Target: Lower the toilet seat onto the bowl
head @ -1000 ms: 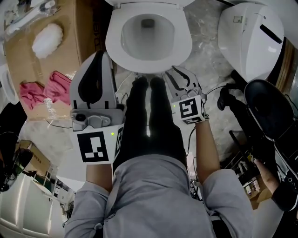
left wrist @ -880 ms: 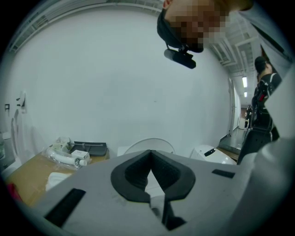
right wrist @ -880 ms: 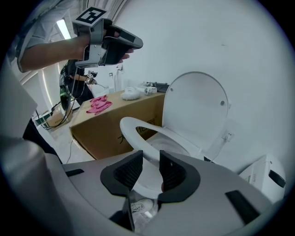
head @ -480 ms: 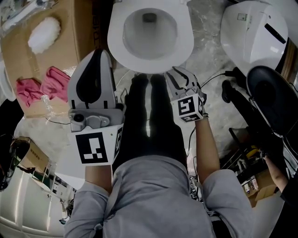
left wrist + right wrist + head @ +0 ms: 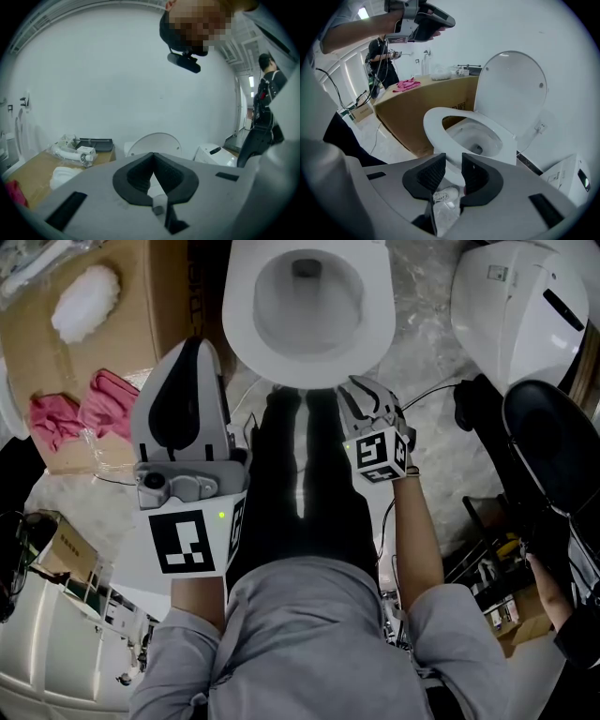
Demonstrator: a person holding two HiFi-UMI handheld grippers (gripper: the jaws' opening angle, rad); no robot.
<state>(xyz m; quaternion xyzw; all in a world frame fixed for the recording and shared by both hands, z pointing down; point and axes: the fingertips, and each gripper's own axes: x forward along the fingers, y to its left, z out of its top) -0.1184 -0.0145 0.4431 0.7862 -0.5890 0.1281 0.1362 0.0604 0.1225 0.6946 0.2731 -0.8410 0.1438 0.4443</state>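
The white toilet seat (image 5: 309,373) lies flat on the bowl at the top of the head view. In the right gripper view the seat (image 5: 440,125) rests on the rim and the lid (image 5: 513,93) stands upright behind it. My right gripper (image 5: 361,388) hovers just short of the seat's front edge. Its jaws (image 5: 453,157) stand apart with nothing between them. My left gripper (image 5: 192,345) is held up to the left of the bowl, clear of it. Its pads (image 5: 153,154) meet at the tips on nothing.
I stand in front of the bowl, and my dark trouser legs (image 5: 300,484) run between the grippers. A cardboard box (image 5: 37,352) on the left carries a pink cloth (image 5: 98,404) and a white fluffy item (image 5: 84,296). A second white toilet (image 5: 520,315) and a black seat (image 5: 553,456) stand to the right.
The head view has drifted, so the toilet sits slightly higher and further right in frame. Both grippers stay about where they were.
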